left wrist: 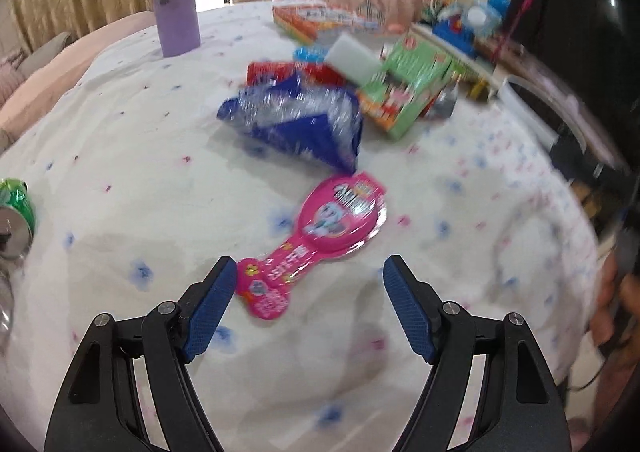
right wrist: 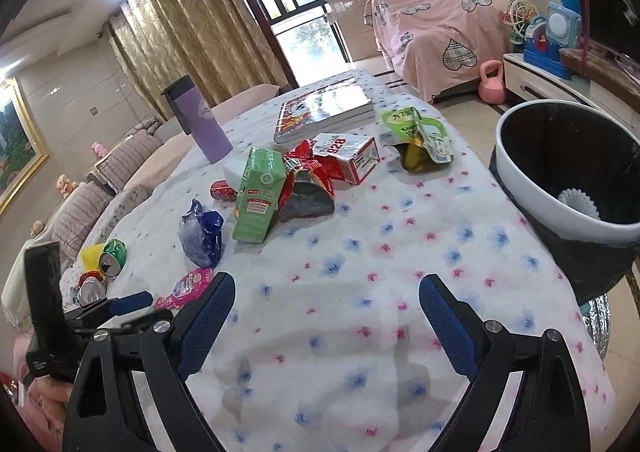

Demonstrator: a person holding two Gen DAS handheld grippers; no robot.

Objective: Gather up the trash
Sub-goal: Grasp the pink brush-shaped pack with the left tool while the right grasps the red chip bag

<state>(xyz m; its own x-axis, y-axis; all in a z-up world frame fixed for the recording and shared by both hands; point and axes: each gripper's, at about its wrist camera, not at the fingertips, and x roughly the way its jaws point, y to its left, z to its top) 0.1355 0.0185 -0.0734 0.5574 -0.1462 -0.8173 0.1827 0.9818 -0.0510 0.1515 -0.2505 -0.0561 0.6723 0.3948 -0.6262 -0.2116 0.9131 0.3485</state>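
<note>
My left gripper (left wrist: 308,276) is open and empty, just above the lower end of a pink spoon-shaped wrapper (left wrist: 320,236) lying on the flowered tablecloth (left wrist: 140,172). Behind it lie a crumpled blue bag (left wrist: 296,124) and a green carton (left wrist: 404,88). My right gripper (right wrist: 326,292) is open and empty over bare cloth. In the right wrist view the pink wrapper (right wrist: 186,288), blue bag (right wrist: 200,236), green carton (right wrist: 258,196), red wrapper (right wrist: 306,182), red-white box (right wrist: 348,156), green pouch (right wrist: 418,138) and crushed cans (right wrist: 106,256) lie on the table. The left gripper (right wrist: 132,302) shows at the left.
A white bin with a black liner (right wrist: 568,180) stands off the table's right edge. A purple bottle (right wrist: 200,120) and a book (right wrist: 324,112) stand at the far side. A green can (left wrist: 14,212) lies at the left edge. Toys and a pink-covered sofa are behind.
</note>
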